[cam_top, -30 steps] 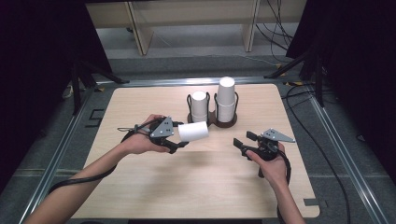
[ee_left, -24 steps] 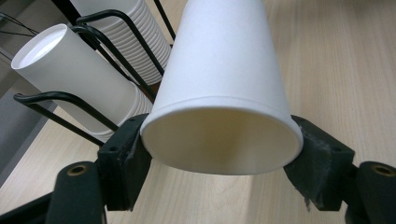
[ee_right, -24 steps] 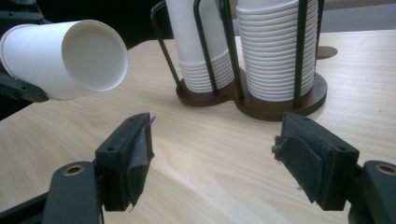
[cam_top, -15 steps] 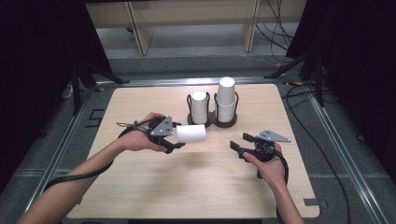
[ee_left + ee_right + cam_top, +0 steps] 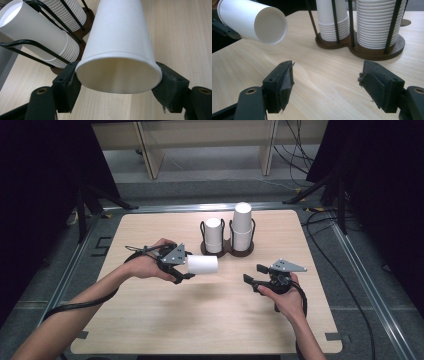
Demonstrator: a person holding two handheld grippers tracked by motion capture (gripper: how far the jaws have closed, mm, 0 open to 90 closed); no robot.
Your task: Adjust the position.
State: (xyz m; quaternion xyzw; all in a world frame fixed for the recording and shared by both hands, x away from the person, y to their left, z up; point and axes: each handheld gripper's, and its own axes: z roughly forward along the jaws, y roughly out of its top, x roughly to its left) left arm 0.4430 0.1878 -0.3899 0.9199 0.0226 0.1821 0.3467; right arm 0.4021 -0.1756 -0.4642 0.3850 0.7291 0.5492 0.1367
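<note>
My left gripper (image 5: 189, 265) is shut on a white paper cup (image 5: 202, 264), which it holds lying level above the table. Its pads press the cup (image 5: 120, 37) on both sides just behind the rim, with the open mouth towards the hand and the base pointing right. My right gripper (image 5: 255, 273) stands open a little to the right, its jaws pointing left at the cup (image 5: 253, 21) with nothing between them. Both black pads of that right gripper (image 5: 327, 80) hang over bare wood.
A dark brown wire cup holder (image 5: 240, 254) stands behind the grippers at the table's middle back. It carries a shorter stack of white cups (image 5: 213, 234) and a taller stack (image 5: 242, 225). The holder (image 5: 362, 50) is close ahead of the right gripper.
The right gripper has edged a little to the left, towards the cup. The left gripper keeps the cup in much the same place.
</note>
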